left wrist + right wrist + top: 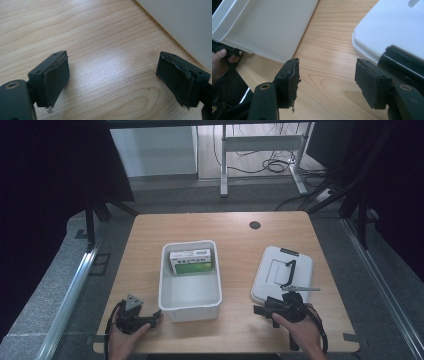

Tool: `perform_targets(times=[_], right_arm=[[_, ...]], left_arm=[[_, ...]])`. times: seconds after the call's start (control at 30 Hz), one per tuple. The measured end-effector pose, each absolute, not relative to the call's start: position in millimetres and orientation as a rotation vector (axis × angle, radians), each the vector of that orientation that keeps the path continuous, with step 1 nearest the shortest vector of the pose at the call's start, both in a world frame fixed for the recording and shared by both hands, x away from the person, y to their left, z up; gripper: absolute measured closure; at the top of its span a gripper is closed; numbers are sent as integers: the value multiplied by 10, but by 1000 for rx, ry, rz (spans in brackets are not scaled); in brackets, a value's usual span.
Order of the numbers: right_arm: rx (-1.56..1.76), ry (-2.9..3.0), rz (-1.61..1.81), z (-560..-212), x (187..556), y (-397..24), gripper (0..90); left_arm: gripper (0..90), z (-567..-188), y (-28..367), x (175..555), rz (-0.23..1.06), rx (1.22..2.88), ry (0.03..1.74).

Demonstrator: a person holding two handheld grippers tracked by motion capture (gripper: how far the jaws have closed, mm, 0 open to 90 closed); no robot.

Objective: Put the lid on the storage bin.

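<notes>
Both tongs released, empty: left gripper (154, 319) lower left by bin (190, 307); right gripper (263, 310) beside lid (272, 270). Risk: careless reach nudges either.

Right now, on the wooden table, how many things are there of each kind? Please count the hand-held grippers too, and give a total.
White open bin: 1
Green and white box, lying inside the bin: 1
White lid with black handle: 1
Hand-held grippers, left and right, both open: 2
Total: 5
</notes>
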State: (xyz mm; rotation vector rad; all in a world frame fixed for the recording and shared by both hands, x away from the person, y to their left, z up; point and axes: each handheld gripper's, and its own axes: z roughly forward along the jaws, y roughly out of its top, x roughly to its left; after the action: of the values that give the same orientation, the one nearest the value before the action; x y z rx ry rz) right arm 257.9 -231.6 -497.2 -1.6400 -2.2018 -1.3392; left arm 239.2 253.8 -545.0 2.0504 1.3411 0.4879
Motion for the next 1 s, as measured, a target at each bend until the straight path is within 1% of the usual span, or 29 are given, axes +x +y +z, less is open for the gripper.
perform_targets(times=[0.37, 0.67, 1.0], right_arm=[[-1679, -2227, -1359, -4910, 2632, -2306, 365], [-1691, -2227, -1298, -4906, 2703, -2171, 368], [-1651, -2226, -1325, -4842, 2762, -2223, 370]], left_arm=[[129, -5449, 2548, 2364, 489, 2050, 1341], [131, -5449, 2558, 2367, 485, 2055, 1329], [130, -5449, 2558, 2367, 486, 2056, 1329]])
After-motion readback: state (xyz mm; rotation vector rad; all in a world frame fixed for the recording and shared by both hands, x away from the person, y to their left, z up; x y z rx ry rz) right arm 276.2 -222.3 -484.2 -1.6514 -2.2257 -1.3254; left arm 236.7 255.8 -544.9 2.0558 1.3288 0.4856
